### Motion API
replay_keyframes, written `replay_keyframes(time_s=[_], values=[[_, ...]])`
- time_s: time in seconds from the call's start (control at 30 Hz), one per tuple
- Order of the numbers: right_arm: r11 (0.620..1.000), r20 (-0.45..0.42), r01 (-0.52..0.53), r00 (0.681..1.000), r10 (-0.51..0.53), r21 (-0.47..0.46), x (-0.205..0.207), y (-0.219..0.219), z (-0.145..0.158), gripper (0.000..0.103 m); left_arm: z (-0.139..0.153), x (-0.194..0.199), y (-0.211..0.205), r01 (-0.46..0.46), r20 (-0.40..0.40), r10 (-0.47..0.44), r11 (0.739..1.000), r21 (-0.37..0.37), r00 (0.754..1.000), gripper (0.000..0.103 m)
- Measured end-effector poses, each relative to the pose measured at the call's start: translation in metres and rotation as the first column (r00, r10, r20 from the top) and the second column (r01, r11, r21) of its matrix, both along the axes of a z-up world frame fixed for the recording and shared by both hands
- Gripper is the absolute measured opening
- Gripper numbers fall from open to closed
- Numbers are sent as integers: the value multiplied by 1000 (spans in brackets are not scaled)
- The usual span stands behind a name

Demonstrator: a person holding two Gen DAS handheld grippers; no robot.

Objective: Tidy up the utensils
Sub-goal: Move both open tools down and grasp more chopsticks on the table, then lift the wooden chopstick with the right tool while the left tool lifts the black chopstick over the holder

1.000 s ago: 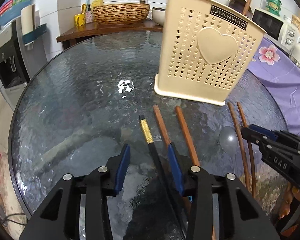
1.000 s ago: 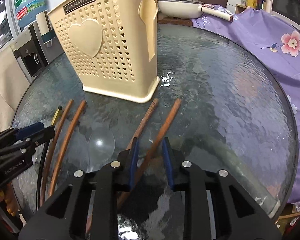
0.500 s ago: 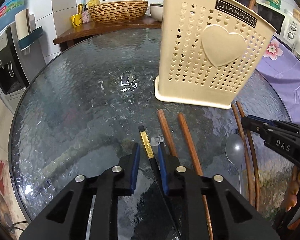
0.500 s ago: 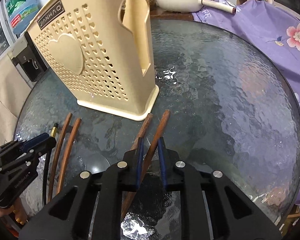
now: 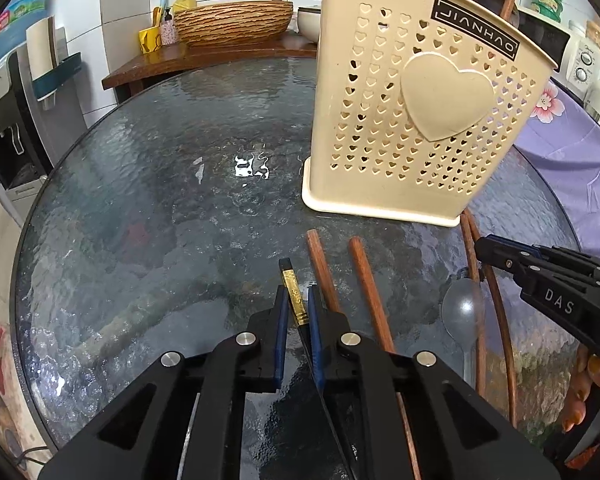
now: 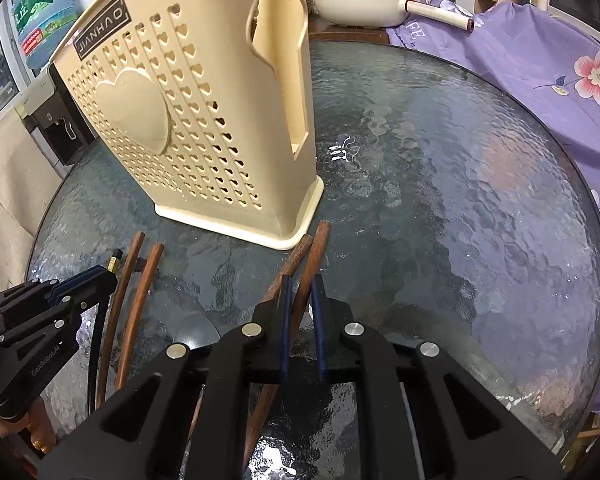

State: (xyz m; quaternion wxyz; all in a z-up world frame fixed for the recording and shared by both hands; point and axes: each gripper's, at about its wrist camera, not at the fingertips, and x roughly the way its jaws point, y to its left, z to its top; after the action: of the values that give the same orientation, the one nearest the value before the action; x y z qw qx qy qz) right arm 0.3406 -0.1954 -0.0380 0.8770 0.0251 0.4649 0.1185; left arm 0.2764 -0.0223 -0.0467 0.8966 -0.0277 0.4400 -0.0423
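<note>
Evidently the pick-up step is in hand: both grippers are at the glass table (image 5: pixel 148 184), each closed around a chopstick. The left gripper (image 5: pixel 298 316) has its jaws pinched on the black chopstick with the gold band (image 5: pixel 291 292), and the right gripper (image 6: pixel 300 312) has its jaws drawn in on a brown chopstick (image 6: pixel 314 256), though whether the pads press it fully cannot be told. Next, each stick probably needs lifting clear, tipping upright and lowering into the open top of the cream utensil holder (image 5: pixel 424 120), which stands just beyond. Both gripped sticks lie flat on the glass, long axes running away from the grippers, far ends pointing toward the holder's base. Two more brown chopsticks (image 5: pixel 364 276) lie between them.
</note>
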Motion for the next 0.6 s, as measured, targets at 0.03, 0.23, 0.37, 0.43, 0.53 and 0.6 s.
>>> replay_keyframes(time_s=[0.03,0.23,0.37,0.43,0.53,0.6], values=[[1000,0,3,1000,-3,10,0,-1,0,10,0,1,0,-1,-1,1,1000,-2,1000,10],[998,-4,20,1000,-20,52,5,-10,-1,10,0,4,0,-8,2,8,1000,-11,1000,8],[997,-7,30,1000,-30,70,6,-14,-2,9,-1,6,2,-16,1,16,1000,-26,1000,8],[996,-9,38,999,-37,85,6,-17,-2,9,-1,8,3,-20,-1,20,999,-36,1000,7],[994,-10,46,999,-45,99,7,-23,-3,8,0,10,7,-21,1,21,997,-68,1000,7],[992,-9,52,999,-52,112,6,-26,-3,8,1,10,10,-20,5,21,997,-77,1000,7]])
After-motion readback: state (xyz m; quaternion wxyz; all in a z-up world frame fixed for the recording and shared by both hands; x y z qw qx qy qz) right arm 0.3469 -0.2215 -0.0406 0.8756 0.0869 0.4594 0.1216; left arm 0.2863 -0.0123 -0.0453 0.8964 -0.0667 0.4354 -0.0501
